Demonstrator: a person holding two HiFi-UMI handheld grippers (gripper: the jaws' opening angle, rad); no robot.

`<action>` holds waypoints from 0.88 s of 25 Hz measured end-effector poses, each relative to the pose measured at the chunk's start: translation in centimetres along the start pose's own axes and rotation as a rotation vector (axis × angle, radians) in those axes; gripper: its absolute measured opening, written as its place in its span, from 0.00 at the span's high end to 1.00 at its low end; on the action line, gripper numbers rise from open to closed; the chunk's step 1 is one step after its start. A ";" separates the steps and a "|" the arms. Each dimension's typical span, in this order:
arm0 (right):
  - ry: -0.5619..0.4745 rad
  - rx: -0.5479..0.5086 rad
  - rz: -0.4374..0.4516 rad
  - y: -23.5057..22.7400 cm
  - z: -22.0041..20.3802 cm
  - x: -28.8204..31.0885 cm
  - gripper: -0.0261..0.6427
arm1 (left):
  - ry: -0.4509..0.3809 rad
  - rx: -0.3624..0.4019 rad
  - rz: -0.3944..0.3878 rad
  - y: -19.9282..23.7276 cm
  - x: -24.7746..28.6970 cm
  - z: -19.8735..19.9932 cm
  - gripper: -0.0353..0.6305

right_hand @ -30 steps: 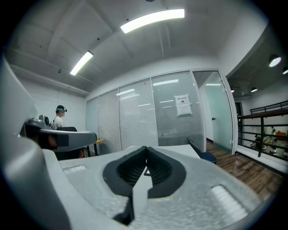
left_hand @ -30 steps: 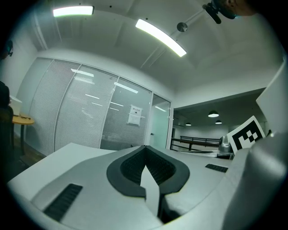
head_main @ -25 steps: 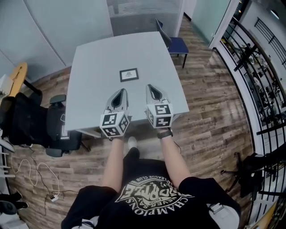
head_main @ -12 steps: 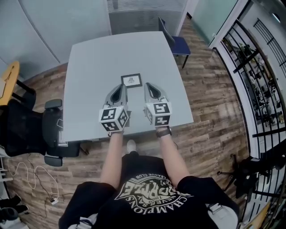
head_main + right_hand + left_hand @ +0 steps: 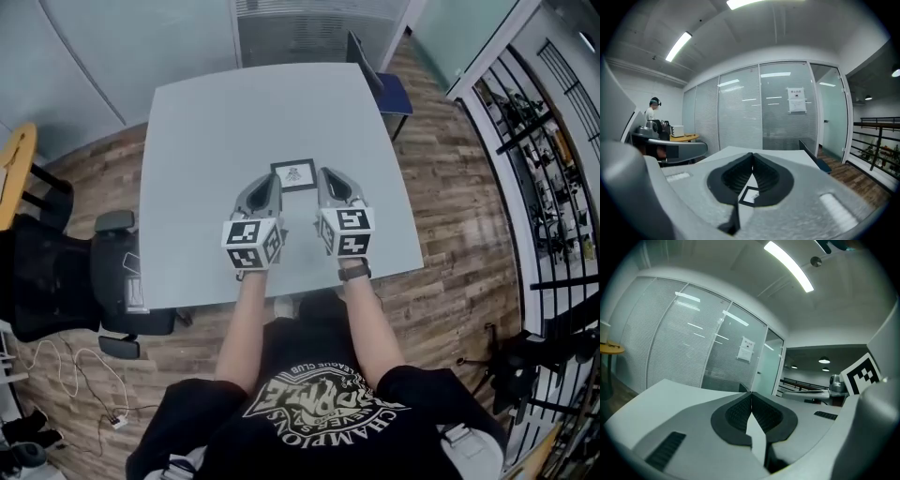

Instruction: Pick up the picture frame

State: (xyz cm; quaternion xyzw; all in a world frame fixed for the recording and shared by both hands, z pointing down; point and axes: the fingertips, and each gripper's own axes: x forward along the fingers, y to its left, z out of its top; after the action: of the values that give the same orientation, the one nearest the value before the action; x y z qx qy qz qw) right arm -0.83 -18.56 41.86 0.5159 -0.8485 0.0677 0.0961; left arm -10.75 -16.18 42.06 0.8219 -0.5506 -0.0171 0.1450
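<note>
Picture frame [image 5: 293, 174] is lying ungrasped on the bench [image 5: 206, 122]. Left claw [image 5: 271, 180] and right claw [image 5: 327, 174] are hovering beside it, both closed, empty.

free: tabletop [image 5: 197, 131] around picture frame [image 5: 293, 174] | obstacle: blue chair [image 5: 394, 94] far side

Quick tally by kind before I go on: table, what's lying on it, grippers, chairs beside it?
table: 1
picture frame: 1
grippers: 2 (left gripper, right gripper)
chairs: 2 (blue chair, black chair)
Total: 6
</note>
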 end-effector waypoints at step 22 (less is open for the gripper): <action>0.333 0.034 0.121 -5.8 -11.6 15.5 0.96 | 0.307 -0.050 0.056 9.2 14.3 -10.8 0.92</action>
State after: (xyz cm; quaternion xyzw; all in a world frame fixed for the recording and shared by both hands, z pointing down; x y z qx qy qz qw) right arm -1.52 -32.08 56.84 0.4470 -0.8492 0.1722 0.2225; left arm -11.39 -30.06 56.63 0.7953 -0.5442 0.0992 0.2481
